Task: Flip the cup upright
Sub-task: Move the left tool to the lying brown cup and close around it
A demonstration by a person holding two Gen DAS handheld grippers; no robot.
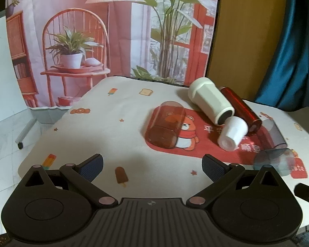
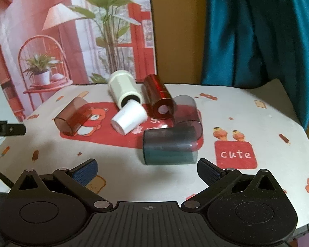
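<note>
Left wrist view: the left gripper point(image 1: 152, 165) gapes empty; ahead lie six cups on their sides, the brown cup point(image 1: 164, 124) nearest.

Right wrist view: the right gripper point(image 2: 147, 169) is spread wide, the smoky cup point(image 2: 170, 146) just ahead; all six lie toppled.

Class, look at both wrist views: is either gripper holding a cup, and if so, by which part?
Nothing is held. The left gripper and right gripper are both open, fingers apart over the tablecloth.
</note>
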